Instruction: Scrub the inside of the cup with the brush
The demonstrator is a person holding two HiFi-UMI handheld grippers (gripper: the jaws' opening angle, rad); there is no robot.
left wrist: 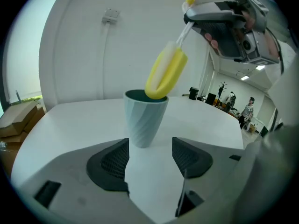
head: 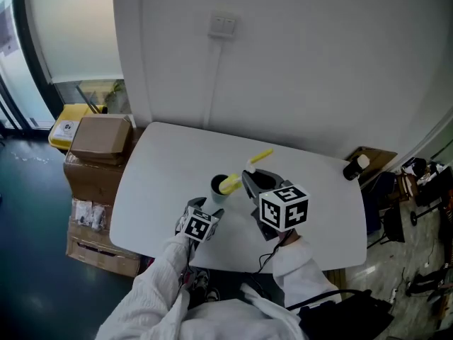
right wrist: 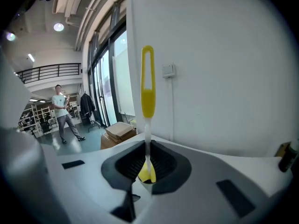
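Holding the left gripper [left wrist: 149, 155] with jaws wide apart, the cup [left wrist: 145, 118] just ahead, its base between the jaw tips, untouched. Clamping the right gripper [right wrist: 148, 164] on the brush [left wrist: 167, 73] by its thin white stem. Tilting the yellow head over the rim, tip dipping into the mouth. Standing the cup upright on the white table [head: 170, 168].

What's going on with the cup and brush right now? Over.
Left gripper open, cup standing free just ahead of it. Right gripper shut on brush, yellow head at cup's mouth. Nothing in the way.
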